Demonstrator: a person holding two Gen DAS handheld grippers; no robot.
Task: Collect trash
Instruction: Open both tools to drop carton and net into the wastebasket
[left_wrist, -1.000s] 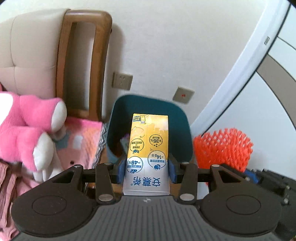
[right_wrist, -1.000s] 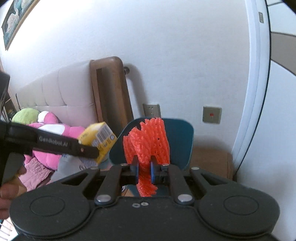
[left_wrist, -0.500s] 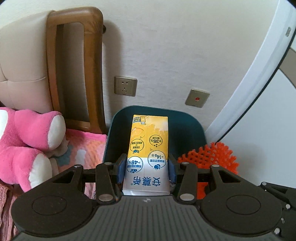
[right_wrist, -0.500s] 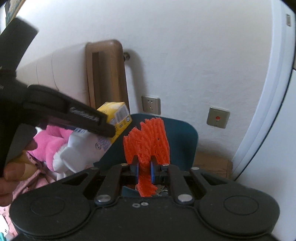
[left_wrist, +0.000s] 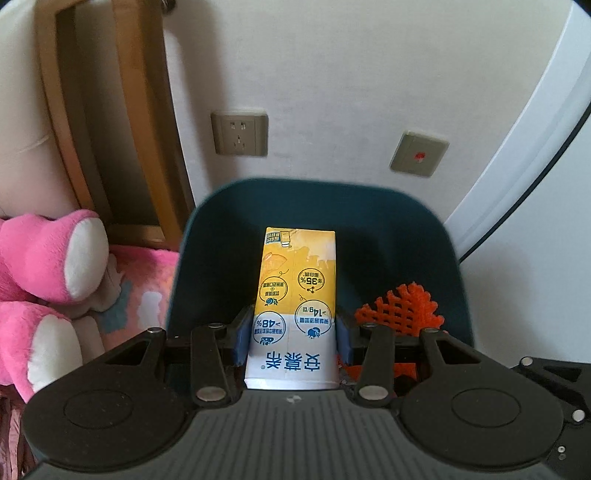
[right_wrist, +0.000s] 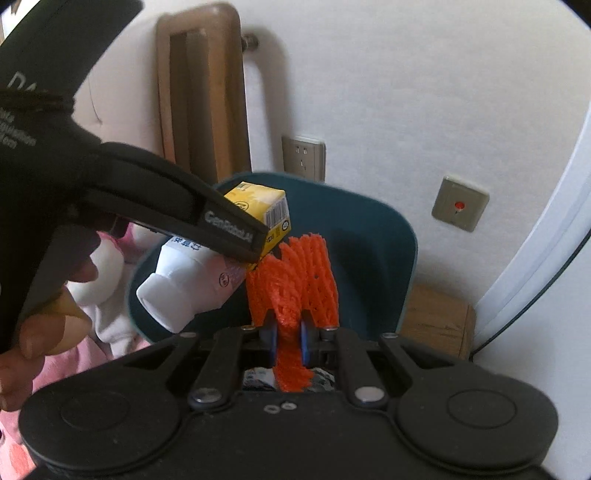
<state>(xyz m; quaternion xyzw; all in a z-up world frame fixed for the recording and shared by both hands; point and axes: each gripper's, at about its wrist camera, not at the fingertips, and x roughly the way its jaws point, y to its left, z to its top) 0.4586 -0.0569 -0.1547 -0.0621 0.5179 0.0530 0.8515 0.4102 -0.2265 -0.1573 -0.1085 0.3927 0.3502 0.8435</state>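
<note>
With the left gripper (left_wrist: 293, 341) clamping the carton (left_wrist: 295, 306) and the right gripper (right_wrist: 287, 338) pinching the net (right_wrist: 295, 273) over the bin (left_wrist: 369, 206), we judged releasing toward twelve o'clock, inside the rim, best.

Yellow-white carton (left_wrist: 295, 306) and orange foam net (right_wrist: 291, 284) both above teal bin (left_wrist: 424, 251); contents possibly wrappers.

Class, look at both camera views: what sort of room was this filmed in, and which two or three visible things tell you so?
Most likely a bedroom. A padded cream headboard in a wooden frame stands against the white wall, a pink and white plush toy lies on a pink patterned bedcover, and a dark teal plastic waste bin sits beside them.
</note>
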